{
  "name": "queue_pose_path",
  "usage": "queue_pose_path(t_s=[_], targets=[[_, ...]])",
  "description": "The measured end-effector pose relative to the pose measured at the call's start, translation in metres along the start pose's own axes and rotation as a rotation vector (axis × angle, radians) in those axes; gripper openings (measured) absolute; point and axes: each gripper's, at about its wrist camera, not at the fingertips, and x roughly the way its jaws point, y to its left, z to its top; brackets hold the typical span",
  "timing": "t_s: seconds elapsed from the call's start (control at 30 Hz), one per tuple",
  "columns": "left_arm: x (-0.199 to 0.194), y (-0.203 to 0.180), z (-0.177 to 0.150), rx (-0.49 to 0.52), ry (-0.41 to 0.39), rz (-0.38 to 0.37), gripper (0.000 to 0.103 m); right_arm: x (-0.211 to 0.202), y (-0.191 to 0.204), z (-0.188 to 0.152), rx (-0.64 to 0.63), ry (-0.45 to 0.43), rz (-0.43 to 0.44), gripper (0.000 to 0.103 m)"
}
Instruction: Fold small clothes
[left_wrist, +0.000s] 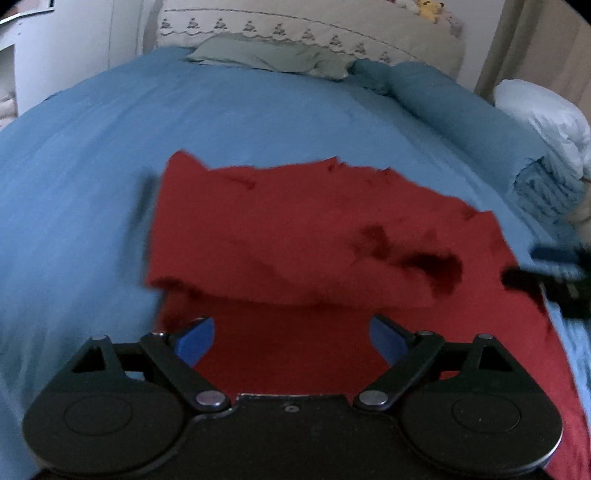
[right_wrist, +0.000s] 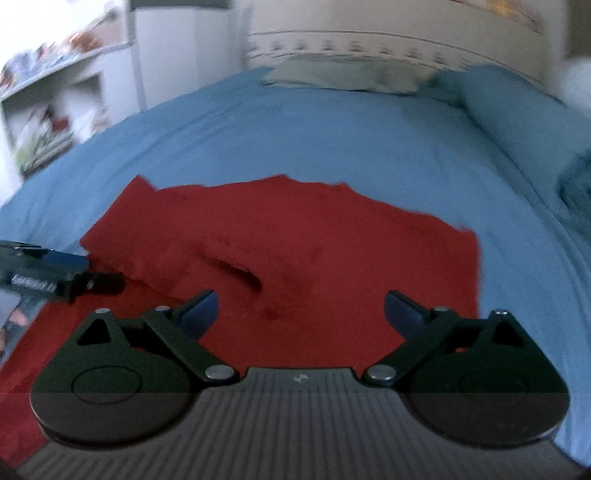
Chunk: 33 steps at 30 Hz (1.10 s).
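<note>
A red garment (left_wrist: 314, 236) lies on the blue bedsheet (left_wrist: 184, 122), with its far part folded over toward me into a loose flap. My left gripper (left_wrist: 291, 339) is open and empty, just above the garment's near part. It also shows at the left edge of the right wrist view (right_wrist: 74, 273). My right gripper (right_wrist: 301, 310) is open and empty over the same garment (right_wrist: 295, 240). It shows blurred at the right edge of the left wrist view (left_wrist: 546, 273).
The bed has a green pillow (left_wrist: 269, 55) and a beige headboard (left_wrist: 332, 26) at the far end. A rolled blue blanket (left_wrist: 461, 110) and a white duvet (left_wrist: 546, 114) lie at the right. White shelves (right_wrist: 55, 110) stand at the left.
</note>
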Motion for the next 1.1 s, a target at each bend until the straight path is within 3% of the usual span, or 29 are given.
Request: queue_pose_path(t_s=[0.13,0.3,0.37,0.47,0.53,0.57,0.7,0.83,0.93,1.0,1.1], targets=[[0.002,0.012,-0.010,-0.005,0.007,0.006,0.094,0.039,0.014,0.024,-0.106,0.072,0.024,0.093],[0.001,0.013,-0.016,0.035,-0.005,0.010,0.094,0.079,0.044,0.040,-0.326,0.172,0.022,0.092],[0.000,0.014,-0.018,0.040,-0.012,0.008,0.094,0.090,0.057,0.043,-0.403,0.194,0.017,0.088],[-0.002,0.019,-0.019,0.027,-0.016,-0.004,0.094,0.108,0.067,0.044,-0.493,0.248,0.000,0.067],[-0.004,0.022,-0.020,0.020,-0.016,-0.010,0.094,0.121,0.072,0.044,-0.527,0.318,0.001,0.023],[-0.004,0.023,-0.021,0.020,-0.015,-0.014,0.094,0.124,0.072,0.046,-0.527,0.340,0.002,0.022],[-0.004,0.023,-0.021,0.032,-0.015,-0.018,0.094,0.109,0.052,0.075,-0.439,0.222,-0.003,0.021],[-0.005,0.025,-0.020,0.019,-0.018,-0.018,0.094,0.077,-0.001,0.110,-0.194,0.046,-0.028,0.021],[-0.004,0.026,-0.021,0.011,-0.022,-0.019,0.094,0.056,-0.049,0.113,-0.036,-0.066,-0.045,0.021],[-0.002,0.027,-0.022,0.011,-0.022,-0.017,0.094,0.052,-0.077,0.102,0.051,-0.083,-0.095,0.021],[-0.001,0.025,-0.022,0.024,-0.019,-0.007,0.094,0.067,-0.109,0.068,0.156,-0.003,-0.164,0.021]])
